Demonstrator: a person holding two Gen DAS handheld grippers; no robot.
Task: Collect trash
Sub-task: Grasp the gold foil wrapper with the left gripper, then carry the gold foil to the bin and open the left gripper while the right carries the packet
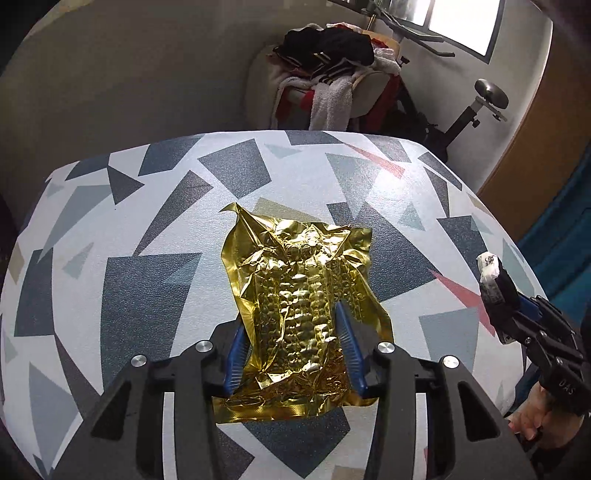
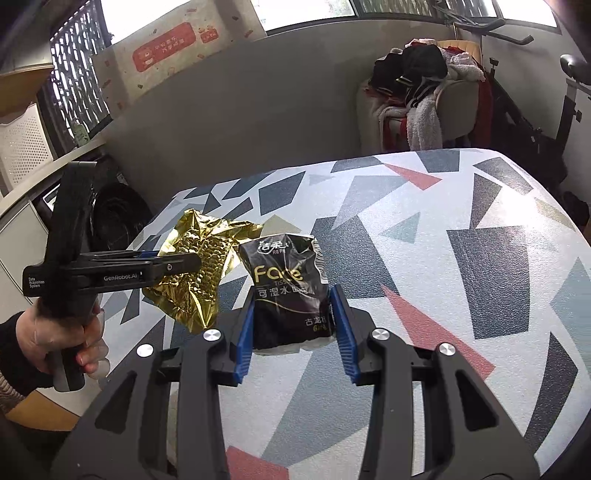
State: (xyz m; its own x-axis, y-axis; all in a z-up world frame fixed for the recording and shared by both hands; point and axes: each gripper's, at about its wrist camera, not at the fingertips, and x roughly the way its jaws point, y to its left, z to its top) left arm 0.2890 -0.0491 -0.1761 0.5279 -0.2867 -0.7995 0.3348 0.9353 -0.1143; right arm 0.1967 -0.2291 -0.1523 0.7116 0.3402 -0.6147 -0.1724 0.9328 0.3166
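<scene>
On patterned table (image 1: 147, 295) | left claw (image 1: 291, 354) grips gold wrapper (image 1: 295, 280) | right claw (image 2: 295, 332) (beside) grips tissue pack (image 2: 288, 280)

Daylight enters through blown-out windows (image 2: 310, 13) at twelve and one o'clock, leaving the room moderately lit. Specular glare flares off the gold foil wrapper (image 1: 303, 295), and a soft sheen crosses the patterned tabletop (image 1: 369, 184). Fisheye distortion bows the edges, corners vignette black, and focus holds reasonably sharp throughout.
</scene>
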